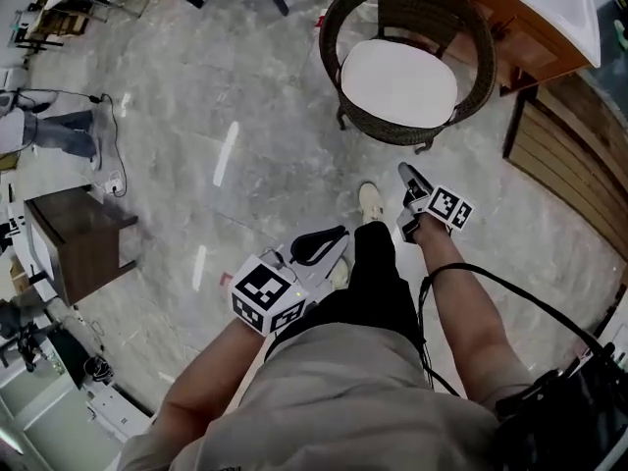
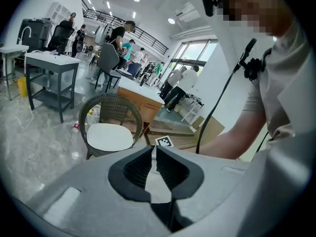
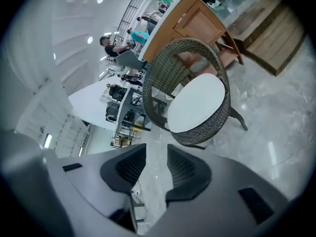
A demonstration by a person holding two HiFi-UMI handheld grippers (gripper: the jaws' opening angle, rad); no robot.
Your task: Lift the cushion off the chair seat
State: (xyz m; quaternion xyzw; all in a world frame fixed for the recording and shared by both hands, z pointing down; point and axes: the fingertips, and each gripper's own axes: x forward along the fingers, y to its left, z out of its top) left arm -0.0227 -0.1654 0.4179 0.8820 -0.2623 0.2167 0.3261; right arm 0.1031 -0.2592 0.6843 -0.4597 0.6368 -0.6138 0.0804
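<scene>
A round white cushion (image 1: 397, 81) lies on the seat of a dark wicker tub chair (image 1: 481, 77) ahead of me on the marble floor. Both grippers hang in the air well short of the chair and touch nothing. My left gripper (image 1: 341, 234) sits near my leg, its jaws closed together and empty. My right gripper (image 1: 405, 173) is nearer the chair, with a clear gap between its jaws. The left gripper view shows the cushion (image 2: 109, 136) and chair (image 2: 111, 102) beyond the gripper (image 2: 154, 149). In the right gripper view the gripper (image 3: 157, 149) points at the cushion (image 3: 197, 102).
An orange wooden counter (image 1: 520, 27) stands behind the chair, with slatted wood panels (image 1: 569, 165) to its right. A dark side table (image 1: 83, 238) is at the left, and someone's legs (image 1: 59, 130) beyond it. A grey table (image 2: 52, 65) and several people fill the background.
</scene>
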